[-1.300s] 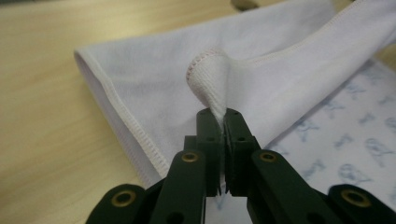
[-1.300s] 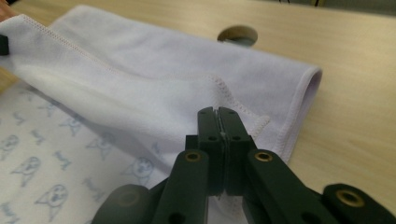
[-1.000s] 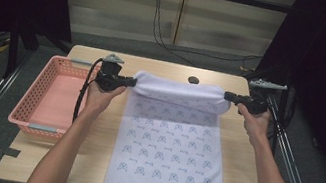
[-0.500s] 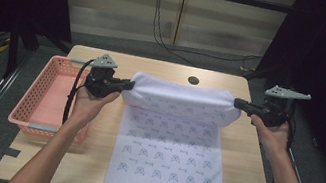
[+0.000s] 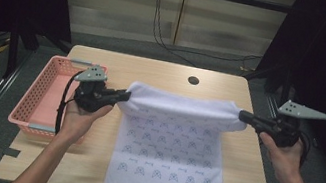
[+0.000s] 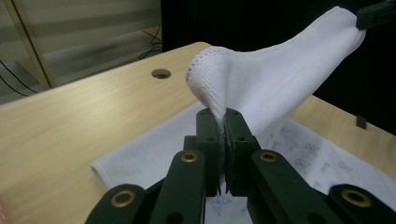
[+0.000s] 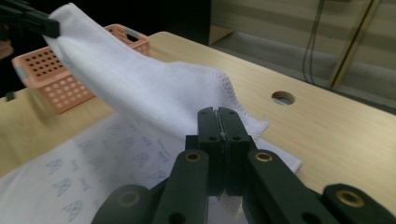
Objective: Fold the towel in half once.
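A white towel (image 5: 169, 158) with a pale blue print lies spread on the wooden table (image 5: 164, 74). Its far edge is lifted and folded back toward me, stretched taut between both grippers. My left gripper (image 5: 124, 96) is shut on the towel's left far corner (image 6: 219, 95), its jaws pressed together on the hem. My right gripper (image 5: 243, 116) is shut on the right far corner (image 7: 233, 105). Both corners hang a little above the table, over the towel's upper half.
A pink plastic basket (image 5: 37, 100) stands at the table's left edge, close beside my left hand. A round cable hole (image 5: 193, 80) sits near the far edge. Dark floor and black stands surround the table.
Both grippers have drawn the lifted far edge toward me and a little wider apart, so the fold now covers more of the towel.
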Available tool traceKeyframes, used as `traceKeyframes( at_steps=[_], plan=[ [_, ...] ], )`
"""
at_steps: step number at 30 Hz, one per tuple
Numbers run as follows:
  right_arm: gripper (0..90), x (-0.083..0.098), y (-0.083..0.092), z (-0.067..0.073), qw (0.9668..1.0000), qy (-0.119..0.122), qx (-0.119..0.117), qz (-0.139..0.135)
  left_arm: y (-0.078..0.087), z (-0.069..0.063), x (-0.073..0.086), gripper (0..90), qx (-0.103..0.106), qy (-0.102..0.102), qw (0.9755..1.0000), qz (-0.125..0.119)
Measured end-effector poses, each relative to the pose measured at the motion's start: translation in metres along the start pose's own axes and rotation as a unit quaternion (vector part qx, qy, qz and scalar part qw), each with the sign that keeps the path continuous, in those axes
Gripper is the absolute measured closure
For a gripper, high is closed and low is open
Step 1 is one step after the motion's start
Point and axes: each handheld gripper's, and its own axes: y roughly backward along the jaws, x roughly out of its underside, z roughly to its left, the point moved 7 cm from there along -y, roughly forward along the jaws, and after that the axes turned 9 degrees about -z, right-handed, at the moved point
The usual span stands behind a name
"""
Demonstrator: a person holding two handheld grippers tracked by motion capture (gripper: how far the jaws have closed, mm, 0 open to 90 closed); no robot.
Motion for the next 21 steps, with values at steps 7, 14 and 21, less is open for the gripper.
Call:
traceKeyframes(
  at_steps=[7, 14, 21],
  plan=[
    [89.2, 0.062, -0.001, 0.019, 0.9991, -0.017, -0.025, 0.03, 0.009, -0.012, 0.067, 86.2, 0.014, 0.019, 0.9989, 0.041],
    [89.0, 0.13, 0.004, 0.034, 0.9946, -0.047, -0.041, 0.083, 0.006, -0.023, 0.123, 84.5, 0.032, 0.028, 0.9939, 0.101],
    [88.3, 0.154, 0.015, 0.047, 0.9901, -0.046, -0.046, 0.124, 0.017, -0.039, 0.153, 85.2, 0.07, 0.034, 0.9857, 0.15]
  ],
)
